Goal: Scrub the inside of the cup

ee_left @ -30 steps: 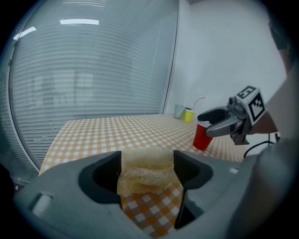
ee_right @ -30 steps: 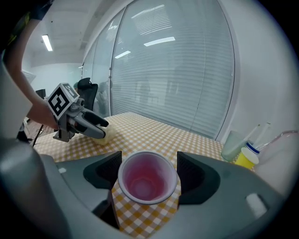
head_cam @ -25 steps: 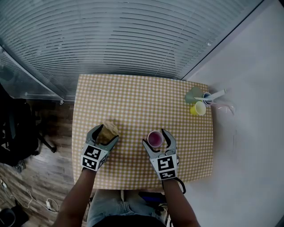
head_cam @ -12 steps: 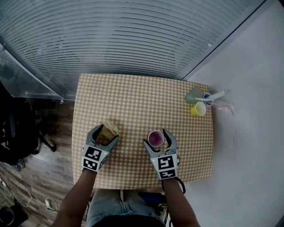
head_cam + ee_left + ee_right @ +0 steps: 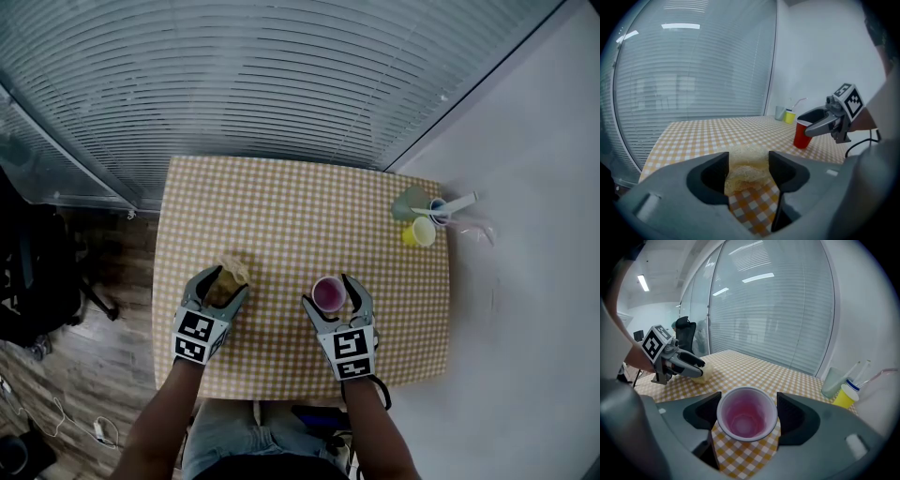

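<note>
The left gripper point(image 5: 226, 281), jaws just closing, pinches the yellow sponge point(image 5: 747, 168); the right gripper point(image 5: 327, 291) clasps the upright red cup point(image 5: 747, 418).

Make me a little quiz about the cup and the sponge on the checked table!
1. True or false: the cup lies tipped on its side.
2. Pick one: what sits between the jaws of the left gripper? A: a spoon. B: the sponge. C: a banana.
3. In the head view, which corner of the table holds the yellow cup?

Key
1. False: it stands upright between the jaws of the right gripper.
2. B: those jaws have just been closing, with the sponge between them.
3. The far right corner, by the wall.
</note>
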Demonstrator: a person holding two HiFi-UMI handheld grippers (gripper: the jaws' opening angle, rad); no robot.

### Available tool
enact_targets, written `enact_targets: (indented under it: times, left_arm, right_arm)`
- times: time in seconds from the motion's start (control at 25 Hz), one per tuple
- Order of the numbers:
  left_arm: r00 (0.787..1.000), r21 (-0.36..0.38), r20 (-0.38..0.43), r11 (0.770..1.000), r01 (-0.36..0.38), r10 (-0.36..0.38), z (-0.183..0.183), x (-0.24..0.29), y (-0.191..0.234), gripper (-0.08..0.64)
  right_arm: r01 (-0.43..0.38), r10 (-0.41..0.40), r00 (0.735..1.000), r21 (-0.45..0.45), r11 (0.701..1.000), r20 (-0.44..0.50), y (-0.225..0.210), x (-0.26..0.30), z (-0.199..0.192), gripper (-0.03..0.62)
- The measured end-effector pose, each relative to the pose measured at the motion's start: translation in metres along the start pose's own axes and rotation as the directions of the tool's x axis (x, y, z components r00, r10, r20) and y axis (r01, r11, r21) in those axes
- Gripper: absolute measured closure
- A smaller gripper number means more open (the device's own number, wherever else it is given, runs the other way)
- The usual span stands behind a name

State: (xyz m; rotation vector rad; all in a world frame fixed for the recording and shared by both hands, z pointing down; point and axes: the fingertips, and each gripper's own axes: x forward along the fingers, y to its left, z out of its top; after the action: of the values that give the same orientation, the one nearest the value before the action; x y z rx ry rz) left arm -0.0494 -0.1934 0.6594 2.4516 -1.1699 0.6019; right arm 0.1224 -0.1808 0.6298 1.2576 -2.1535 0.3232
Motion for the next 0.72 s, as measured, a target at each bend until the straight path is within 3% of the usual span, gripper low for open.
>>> enact_targets:
  times: [0.16, 0.32, 0.48, 0.56, 0.6, 0.72]
  left_arm:
    - [1.0, -0.002, 0.0, 1.0, -0.003, 0.003, 0.0, 0.0, -0.002, 0.338]
    - [1.0, 0.06, -0.006, 0.998, 0.0, 0.001, 0.001, 0.0, -0.004, 0.34]
    - [1.0, 0.058, -0.012, 0.998, 0.008, -0.007, 0.0, -0.004, -0.004, 0.344]
    - [1.0, 0.069, -0.006, 0.998, 0.003, -0.003, 0.001, -0.006, -0.004, 0.389]
    - [1.0, 0.076, -0.003, 0.997, -0.001, 0.001, 0.001, -0.007, -0.004, 0.462]
    - [1.0, 0.073, -0.006, 0.997, 0.0, 0.001, 0.0, -0.007, -0.004, 0.496]
  right_arm:
    - [-0.004, 0.004, 1.0, 0.003, 1.0, 0.011, -0.001, -0.001, 0.002, 0.215]
    - [-0.005, 0.004, 1.0, 0.006, 1.0, 0.022, -0.001, -0.003, 0.005, 0.215]
    - [-0.005, 0.005, 1.0, 0.011, 1.0, 0.03, -0.001, -0.005, 0.007, 0.215]
    - [-0.003, 0.003, 0.999, 0.013, 1.0, 0.038, -0.001, -0.006, 0.008, 0.215]
    - [-0.003, 0.002, 0.999, 0.014, 1.0, 0.04, -0.001, -0.007, 0.009, 0.215]
    - [-0.005, 0.004, 0.999, 0.013, 1.0, 0.045, -0.001, -0.008, 0.011, 0.215]
